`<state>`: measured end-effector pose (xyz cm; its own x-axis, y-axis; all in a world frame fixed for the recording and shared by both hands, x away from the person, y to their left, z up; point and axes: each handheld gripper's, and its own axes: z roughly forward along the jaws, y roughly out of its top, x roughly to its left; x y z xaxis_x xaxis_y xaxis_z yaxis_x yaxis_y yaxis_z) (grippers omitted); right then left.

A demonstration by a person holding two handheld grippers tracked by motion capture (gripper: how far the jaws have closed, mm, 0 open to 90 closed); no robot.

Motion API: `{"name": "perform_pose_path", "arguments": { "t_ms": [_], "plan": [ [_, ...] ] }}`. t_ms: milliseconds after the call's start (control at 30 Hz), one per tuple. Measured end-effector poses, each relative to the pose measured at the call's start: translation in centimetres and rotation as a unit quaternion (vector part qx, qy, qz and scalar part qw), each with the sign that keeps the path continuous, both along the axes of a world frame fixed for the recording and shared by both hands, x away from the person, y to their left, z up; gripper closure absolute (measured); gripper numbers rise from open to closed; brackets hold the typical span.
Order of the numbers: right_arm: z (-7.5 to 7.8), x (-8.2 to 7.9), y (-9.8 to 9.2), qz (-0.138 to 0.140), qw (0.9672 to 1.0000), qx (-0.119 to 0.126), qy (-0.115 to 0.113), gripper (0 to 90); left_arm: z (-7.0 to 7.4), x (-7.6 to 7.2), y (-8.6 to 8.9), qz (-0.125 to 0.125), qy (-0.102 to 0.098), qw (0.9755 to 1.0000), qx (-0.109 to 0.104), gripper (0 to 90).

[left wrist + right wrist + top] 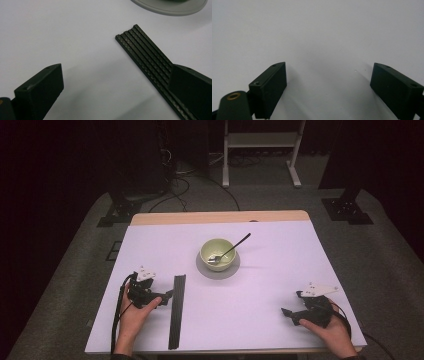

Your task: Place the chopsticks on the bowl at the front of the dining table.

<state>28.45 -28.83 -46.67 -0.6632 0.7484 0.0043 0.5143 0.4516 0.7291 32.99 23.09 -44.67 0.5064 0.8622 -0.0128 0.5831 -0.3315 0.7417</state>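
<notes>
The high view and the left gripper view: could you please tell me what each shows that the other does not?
High view alone: the green bowl holding a spoon, both hands, and the right tongs resting open on bare table. Left gripper view alone: the ribbed, woven surface of the black strip, with one jaw overlapping its edge. Both share the strip, the open left tongs, the grey plate and the white table.

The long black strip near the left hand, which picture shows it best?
The left gripper view: the black strip shows close up, with lengthwise ridges and a woven pattern. The high view shows its whole length beside the left gripper, but small and plain. The right gripper view looks at bare table.
</notes>
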Motion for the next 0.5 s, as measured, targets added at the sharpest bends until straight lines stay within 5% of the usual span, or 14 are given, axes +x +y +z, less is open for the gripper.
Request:
{"name": "perform_pose_path", "arguments": {
  "t_ms": [500],
  "plan": [
    [0.0,0.0,0.0,0.000,1.0000,0.000,0.000,12.1,-0.8,0.1,-1.2,0.003,0.007,0.9997,0.024,0.0]
  ]
}}
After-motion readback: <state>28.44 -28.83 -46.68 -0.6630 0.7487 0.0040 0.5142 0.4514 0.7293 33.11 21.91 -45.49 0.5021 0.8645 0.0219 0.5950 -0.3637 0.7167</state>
